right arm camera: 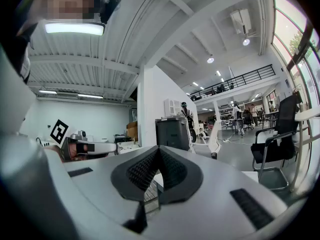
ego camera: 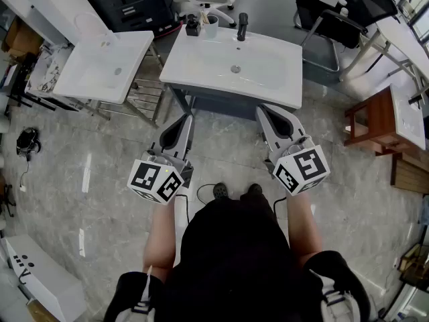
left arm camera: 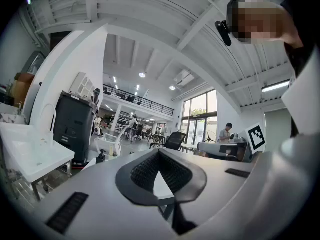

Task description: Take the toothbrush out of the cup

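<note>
On the back rim of the white sink [ego camera: 201, 79] stands a pale cup [ego camera: 211, 27] with a toothbrush [ego camera: 204, 17] upright in it. A small black bottle [ego camera: 193, 27] is just left of the cup, and the black tap [ego camera: 242, 27] is to its right. My left gripper [ego camera: 184, 117] and right gripper [ego camera: 265, 109] are both level, short of the sink's front edge and far from the cup. In each gripper view the ribbed pads meet at the tip, left gripper [left arm camera: 159, 153] and right gripper [right arm camera: 159, 148], with nothing between them.
A second white basin [ego camera: 100, 66] on a metal rack [ego camera: 144, 96] stands to the left. Black chairs [ego camera: 335, 19] and a wooden stand [ego camera: 375, 119] are to the right. My feet [ego camera: 234, 190] are on the grey tiled floor below the sink.
</note>
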The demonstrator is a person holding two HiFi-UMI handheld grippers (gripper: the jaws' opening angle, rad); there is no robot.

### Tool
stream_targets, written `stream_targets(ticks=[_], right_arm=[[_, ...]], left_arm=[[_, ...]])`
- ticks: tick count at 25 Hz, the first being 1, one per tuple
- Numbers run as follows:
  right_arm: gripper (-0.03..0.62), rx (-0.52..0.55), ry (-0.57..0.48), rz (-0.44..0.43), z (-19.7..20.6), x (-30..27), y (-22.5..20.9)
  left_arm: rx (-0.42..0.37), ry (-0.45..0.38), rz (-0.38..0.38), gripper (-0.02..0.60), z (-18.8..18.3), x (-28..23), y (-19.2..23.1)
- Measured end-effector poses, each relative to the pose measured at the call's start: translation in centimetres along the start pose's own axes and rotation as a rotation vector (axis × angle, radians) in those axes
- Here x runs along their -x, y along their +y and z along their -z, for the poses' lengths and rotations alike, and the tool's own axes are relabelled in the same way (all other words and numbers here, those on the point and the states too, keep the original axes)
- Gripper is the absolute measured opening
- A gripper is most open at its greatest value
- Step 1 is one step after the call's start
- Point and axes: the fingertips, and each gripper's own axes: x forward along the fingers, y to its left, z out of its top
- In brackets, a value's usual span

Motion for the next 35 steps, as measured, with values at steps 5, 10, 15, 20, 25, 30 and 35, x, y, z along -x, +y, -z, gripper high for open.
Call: stream_targets(ticks=[5,10,15,20,25,30,35], right_arm=[[0.031,0.015,0.0,0.002,-0.4,0.0,0.4],[0.031,0.025,-0.018,0.012,-0.8,0.4,0.8],[0.031,-0.057,-0.051,0.031,-0.9,0.6,0.7],[0.031,-0.066,-0.018,0.036,0.5,0.7,0.8],[0.031,-0.027,0.004,0.037,1.0,-0.4,0.6],[0.031,-0.024,0.034,0.024,1.9,-2.1,0.2],[0.031,-0.017,0.027,0.007,1.8,-4.5,-1.3]], left_arm=[[-0.003,-0.001,0.01,0.014,-0.3,0.0,0.2],[-0.008,-0.006,0.029,0.014,-0.5,0.2,0.0],[0.003,0.012,0.031,0.014,-0.2,0.6,0.4],[0.027,0.036,0.02,0.014,1.0,1.2,0.8],[0.05,0.058,0.006,0.014,2.0,1.0,1.8],[0.066,0.071,-0.023,0.014,2.8,0.5,2.7],[0.062,0.078,-0.038,0.014,2.9,-1.3,4.1]])
